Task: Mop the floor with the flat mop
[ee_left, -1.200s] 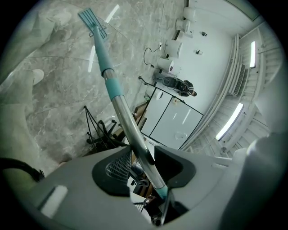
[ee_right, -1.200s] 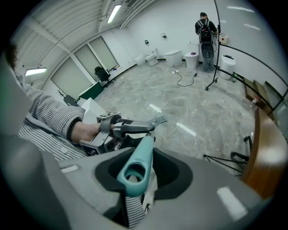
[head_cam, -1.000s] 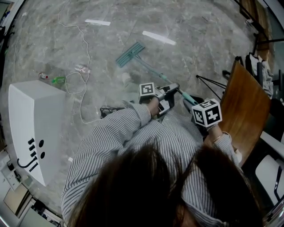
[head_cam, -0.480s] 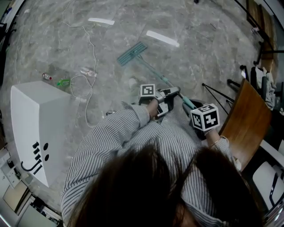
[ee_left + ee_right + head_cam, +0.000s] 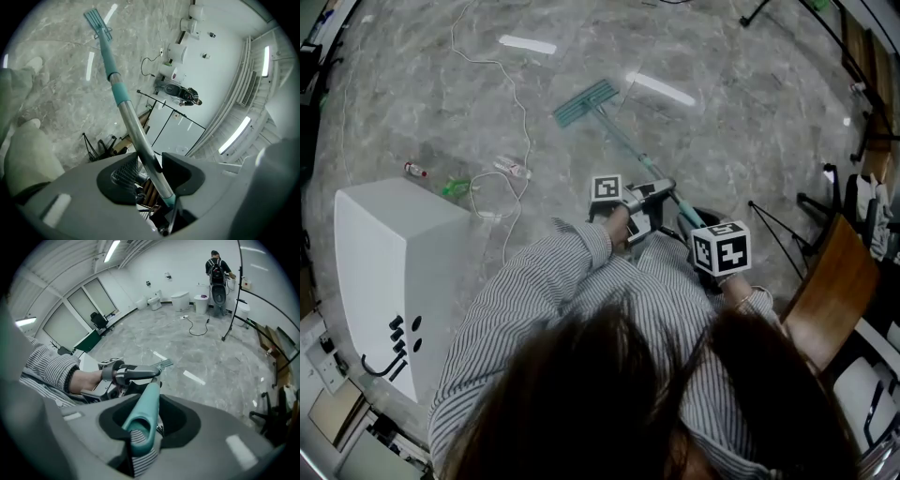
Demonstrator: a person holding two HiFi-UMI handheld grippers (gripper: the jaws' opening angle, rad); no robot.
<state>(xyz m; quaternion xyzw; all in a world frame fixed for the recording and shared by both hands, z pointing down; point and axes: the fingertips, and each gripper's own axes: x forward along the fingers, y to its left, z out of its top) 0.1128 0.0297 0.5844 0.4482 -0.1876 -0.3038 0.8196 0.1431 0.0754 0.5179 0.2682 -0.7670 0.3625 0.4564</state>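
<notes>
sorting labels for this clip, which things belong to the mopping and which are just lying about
Job in hand: flat mop, clamped in the jaws of the left gripper and the right gripper; floor.
Lying about: white cable, small bottle, white cabinet, wooden panel.

**Both claws clamped on the mop handle**

The left claw (image 5: 151,174) sits farther out, its jaws closed on the metal shaft of the mop handle (image 5: 126,112). The right claw (image 5: 140,425) is nearer the body and to the right, pinching the teal grip end. Both striped sleeves (image 5: 553,281) bend in front of the torso.
</notes>
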